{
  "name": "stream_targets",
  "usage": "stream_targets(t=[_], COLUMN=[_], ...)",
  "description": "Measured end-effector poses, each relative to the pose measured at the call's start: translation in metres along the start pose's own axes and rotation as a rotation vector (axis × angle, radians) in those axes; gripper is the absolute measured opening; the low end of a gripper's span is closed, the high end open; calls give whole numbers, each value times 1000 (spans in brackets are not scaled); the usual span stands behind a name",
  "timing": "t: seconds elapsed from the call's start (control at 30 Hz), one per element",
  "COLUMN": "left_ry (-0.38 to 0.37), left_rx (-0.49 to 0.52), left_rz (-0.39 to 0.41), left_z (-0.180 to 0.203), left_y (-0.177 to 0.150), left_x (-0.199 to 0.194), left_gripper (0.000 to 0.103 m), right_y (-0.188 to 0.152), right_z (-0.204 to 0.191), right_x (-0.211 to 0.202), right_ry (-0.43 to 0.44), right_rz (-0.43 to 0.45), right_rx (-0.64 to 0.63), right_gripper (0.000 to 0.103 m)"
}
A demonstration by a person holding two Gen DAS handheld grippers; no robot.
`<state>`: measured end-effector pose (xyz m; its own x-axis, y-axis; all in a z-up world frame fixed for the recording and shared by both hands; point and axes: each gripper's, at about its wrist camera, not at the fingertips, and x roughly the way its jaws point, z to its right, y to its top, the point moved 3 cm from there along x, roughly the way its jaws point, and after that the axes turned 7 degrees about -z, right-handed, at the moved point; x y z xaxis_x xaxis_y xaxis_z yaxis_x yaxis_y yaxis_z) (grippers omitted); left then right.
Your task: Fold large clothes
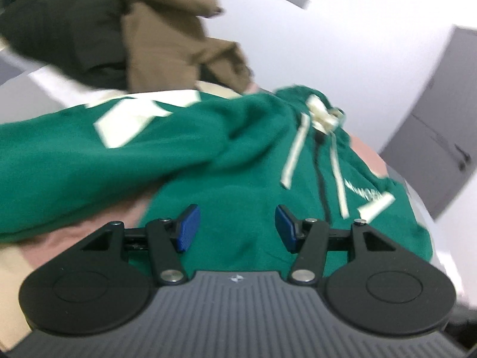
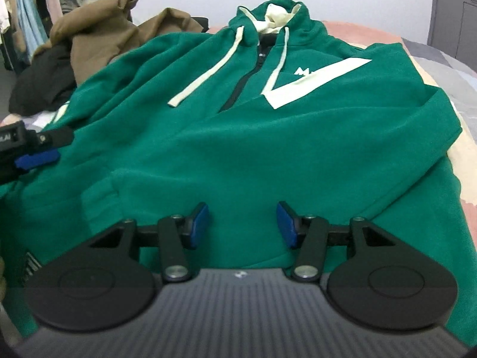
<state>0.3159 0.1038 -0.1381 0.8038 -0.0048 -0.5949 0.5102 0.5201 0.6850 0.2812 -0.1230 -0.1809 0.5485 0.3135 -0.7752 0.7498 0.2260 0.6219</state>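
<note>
Nearest the lens, the right gripper [image 2: 242, 223] hovers with its blue pads apart and nothing between them, above the green hoodie [image 2: 253, 137] spread front-up across the bed [image 2: 441, 59]. Beyond it lies a brown and black clothes pile [image 2: 89, 44]. Smaller, the left gripper [image 1: 237, 228] is likewise released over the hoodie's chest, near the cream drawstrings [image 1: 293, 152].

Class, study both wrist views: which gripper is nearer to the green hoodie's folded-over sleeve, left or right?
Left. The left gripper sits open at the edge of the folded sleeve. The right gripper hangs open over the hoodie near its hem, farther away.
</note>
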Motion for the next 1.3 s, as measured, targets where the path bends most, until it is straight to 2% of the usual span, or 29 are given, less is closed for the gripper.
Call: stream_targets(t=[0.1,0.3,0.43,0.53,0.77,1.1,1.2,1.3], left_ry=[29,16,-6,-60,-96,-153,-122,-34], left_rx=[-101,-400,-655,-810,-972,-1101,-1110,-1112], left_rz=[-3,-44,-63,-50,12,76,128,172], left_z=[-19,-74,-112,-132,-152,-173,-179,-189], left_y=[8,15,5,-1,-5,-3,-1,5], left_x=[-7,-15,-12,-5,5,8,1,-7], left_gripper=[62,63,67,67,67,65,65,65], right_y=[-3,-5,-7,-6,-6,-6,-6,-6], right_z=[1,2,3,3,0,-1,-1,0], right_x=[0,0,-1,0,2,4,4,4], right_ry=[11,13,13,11,-3,-14,-13,-10], right_rz=[-2,2,6,3,8,18,19,20], right_rx=[7,-10,-17,-13,-21,-37,-39,-38], right_gripper=[52,52,52,52,53,54,54,55])
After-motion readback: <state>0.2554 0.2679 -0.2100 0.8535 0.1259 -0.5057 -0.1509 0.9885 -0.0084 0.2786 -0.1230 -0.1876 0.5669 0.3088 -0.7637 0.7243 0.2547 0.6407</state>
